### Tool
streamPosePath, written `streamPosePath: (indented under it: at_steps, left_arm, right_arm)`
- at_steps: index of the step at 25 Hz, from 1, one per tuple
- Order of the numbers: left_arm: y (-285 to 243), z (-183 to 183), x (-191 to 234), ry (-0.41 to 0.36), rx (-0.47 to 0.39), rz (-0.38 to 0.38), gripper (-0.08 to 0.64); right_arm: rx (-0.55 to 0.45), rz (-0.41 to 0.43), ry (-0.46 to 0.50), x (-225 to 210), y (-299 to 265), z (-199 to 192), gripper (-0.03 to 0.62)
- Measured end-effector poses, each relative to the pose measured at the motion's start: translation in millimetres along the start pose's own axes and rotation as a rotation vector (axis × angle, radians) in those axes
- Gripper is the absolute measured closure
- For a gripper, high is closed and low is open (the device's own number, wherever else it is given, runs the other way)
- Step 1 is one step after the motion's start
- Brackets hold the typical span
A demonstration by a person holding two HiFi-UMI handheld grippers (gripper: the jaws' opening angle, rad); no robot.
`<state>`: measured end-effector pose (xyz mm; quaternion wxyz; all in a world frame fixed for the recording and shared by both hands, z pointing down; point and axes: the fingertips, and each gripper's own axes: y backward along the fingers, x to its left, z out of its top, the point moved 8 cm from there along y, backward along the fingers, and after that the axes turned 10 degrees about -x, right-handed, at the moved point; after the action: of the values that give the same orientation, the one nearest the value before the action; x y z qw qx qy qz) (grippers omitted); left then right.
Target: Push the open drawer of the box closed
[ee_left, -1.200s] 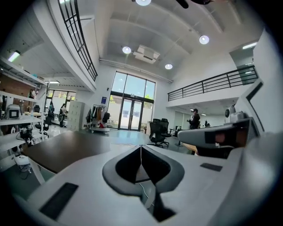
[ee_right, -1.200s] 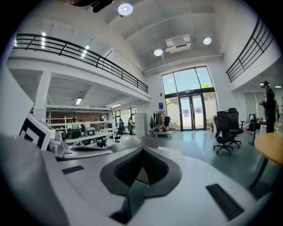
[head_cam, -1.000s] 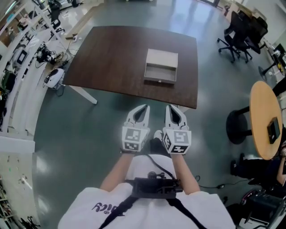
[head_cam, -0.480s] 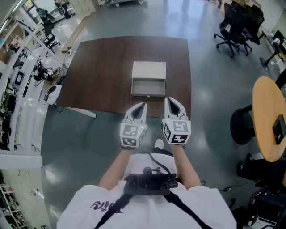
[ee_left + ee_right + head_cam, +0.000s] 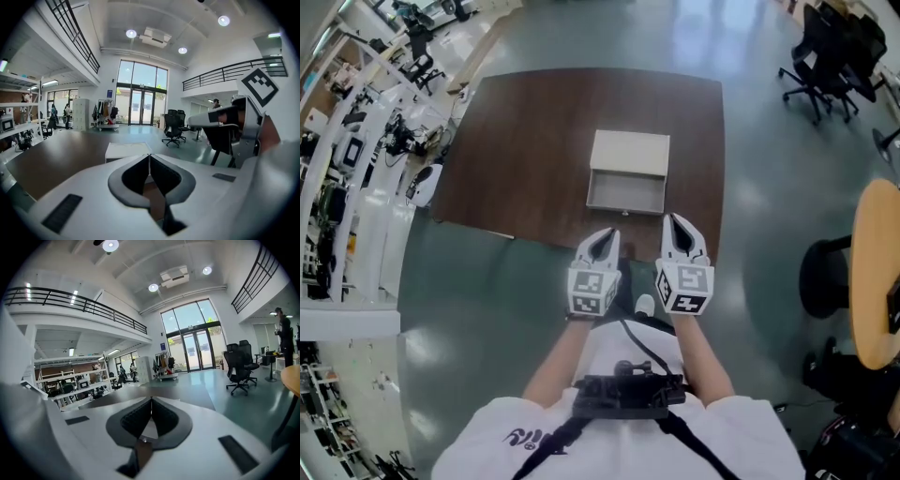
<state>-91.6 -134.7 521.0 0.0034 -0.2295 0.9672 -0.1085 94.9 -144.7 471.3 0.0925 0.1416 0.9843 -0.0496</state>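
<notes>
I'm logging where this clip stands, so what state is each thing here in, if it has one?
drawer: open, pulled out toward the person, nothing seen inside.
box: resting flat on the table, not touched by either gripper.
left gripper: jaws together, holding nothing, short of the drawer.
right gripper: jaws together, holding nothing, short of the drawer.

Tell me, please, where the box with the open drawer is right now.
In the head view the box sits right of centre on the dark table, its open drawer facing the left gripper and right gripper.
</notes>
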Motion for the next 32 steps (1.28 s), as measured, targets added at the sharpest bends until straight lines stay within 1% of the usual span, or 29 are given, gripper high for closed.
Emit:
streamPosePath:
  at_steps: [3, 7, 10, 12, 14, 17, 19, 20, 23, 27, 32]
  left_arm:
    - [-19, -11, 9, -0.002, 0.044, -0.005, 0.548]
    - [-39, -33, 9, 0.031, 0.097, -0.028, 0.548]
    - [-48, -49, 23, 0.051, 0.131, -0.055, 0.548]
    - [-53, -60, 31, 0.062, 0.156, -0.053, 0.548]
    - [-62, -72, 31, 0.065, 0.203, -0.050, 0.546]
    - [-73, -93, 30, 0.050, 0.300, -0.056, 0.546]
    - [-80, -104, 35, 0.059, 0.339, -0.053, 0.545]
    - [-83, -109, 37, 0.069, 0.353, -0.051, 0.543]
    - [-99, -119, 39, 0.094, 0.385, -0.057, 0.461]
    - [-112, -129, 47, 0.113, 0.409, -0.051, 0.457]
    - [-131, -140, 54, 0.112, 0.450, -0.043, 0.457]
  right_arm:
    - [0.028, 0.005, -0.001, -5, -17, -13, 0.588]
    - [0.087, -0.002, -0.023, -18, -29, -32, 0.588]
    - [0.122, 0.000, -0.021, -10, -44, -47, 0.588]
    - [0.147, 0.004, -0.019, -7, -52, -54, 0.588]
    - [0.167, 0.003, -0.024, -13, -59, -58, 0.588]
    - [0.193, -0.004, -0.024, -20, -69, -63, 0.588]
    - [0.212, -0.005, -0.024, -19, -76, -69, 0.588]
    - [0.222, -0.004, -0.024, -19, -80, -72, 0.588]
    - [0.249, 0.002, -0.021, -24, -91, -79, 0.588]
    - [0.276, 0.008, -0.013, -24, -105, -88, 0.588]
    - [0.293, 0.004, -0.008, -28, -120, -92, 0.588]
